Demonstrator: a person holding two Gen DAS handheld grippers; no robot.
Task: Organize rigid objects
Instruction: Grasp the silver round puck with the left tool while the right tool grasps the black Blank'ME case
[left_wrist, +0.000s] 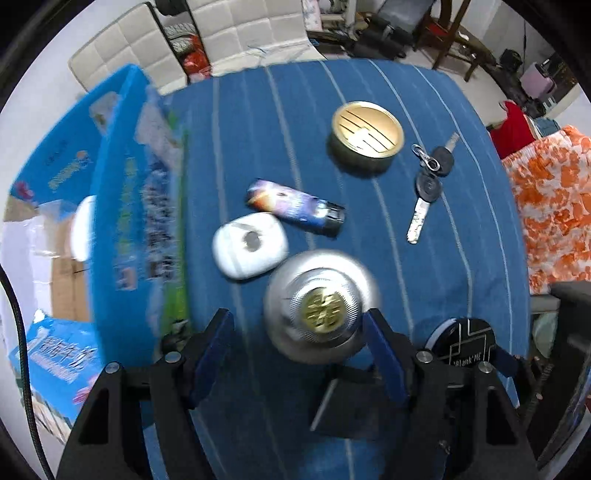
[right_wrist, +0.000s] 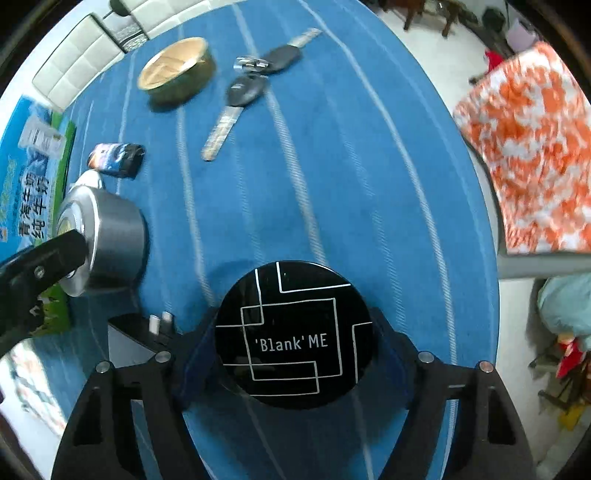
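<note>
Near counter's front edge: right tongs (right_wrist: 295, 343) clamped round black compact (right_wrist: 291, 336); left tongs (left_wrist: 299, 347) spread wide around silver tin (left_wrist: 321, 306), beside blue box (left_wrist: 140, 206).

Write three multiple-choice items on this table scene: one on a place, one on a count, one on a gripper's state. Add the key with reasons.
1. Where is the gold tin relative to the keys?
A. left of them, seen from the left wrist
B. on top of them
C. inside the blue box

2. How many keys lie on the cloth?
A. two
B. five
C. none

3. The right gripper is
A. wide open, holding nothing
B. shut on the black round case
C. holding a key

Key: A, the tin sits left; A, two joined keys; B, fingers flank the case.
</note>
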